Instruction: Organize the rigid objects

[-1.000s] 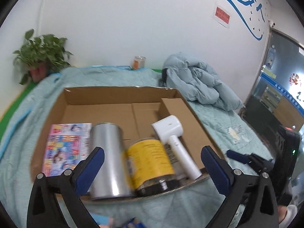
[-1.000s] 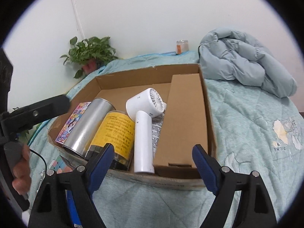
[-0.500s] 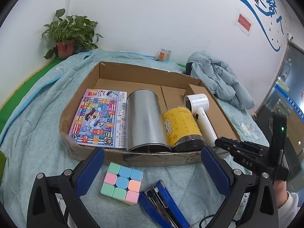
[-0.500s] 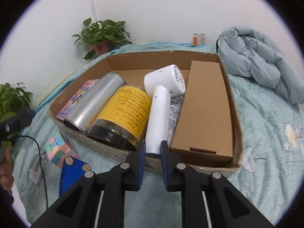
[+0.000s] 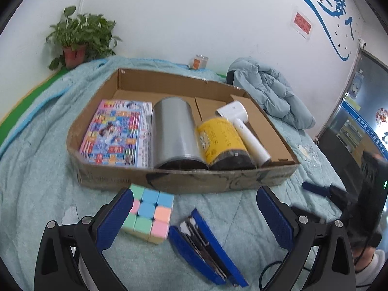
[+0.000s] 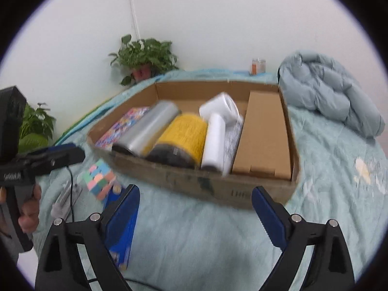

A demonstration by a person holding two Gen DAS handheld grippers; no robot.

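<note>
Landmark: cardboard box (image 5: 169,184) on the teal quilt (image 5: 36,181); already packed with a picture book (image 5: 116,133), steel can (image 5: 173,131), yellow jar (image 5: 222,140), white handheld fan (image 5: 242,126) and a brown carton (image 6: 264,135).

Still outside the box: pastel cube (image 5: 149,212) just in front of its near wall, blue stapler (image 5: 206,245) beside the cube, a little further from the box.

Left gripper (image 5: 194,215): jaws wide, nothing between the pads; cube sits just inside its left pad, not pressed. Right gripper (image 6: 195,215): jaws have just been opening, now wide, empty, hovering in front of the box's near wall.

Handling guess: cube light, stiff, smooth plastic; flat opposite faces give a square grip, layers may twist if pinched off-centre. Stapler denser, rigid, hinged; looks partly sprung open, so pinch across the long sides near the middle or it flaps.

Hard to read: right wrist view smeared by motion, box contents blurred; stapler there half hidden behind the left finger; a small grey item (image 6: 66,196) with a cable left of the cube, can't identify; free floor behind the can only partly visible.
</note>
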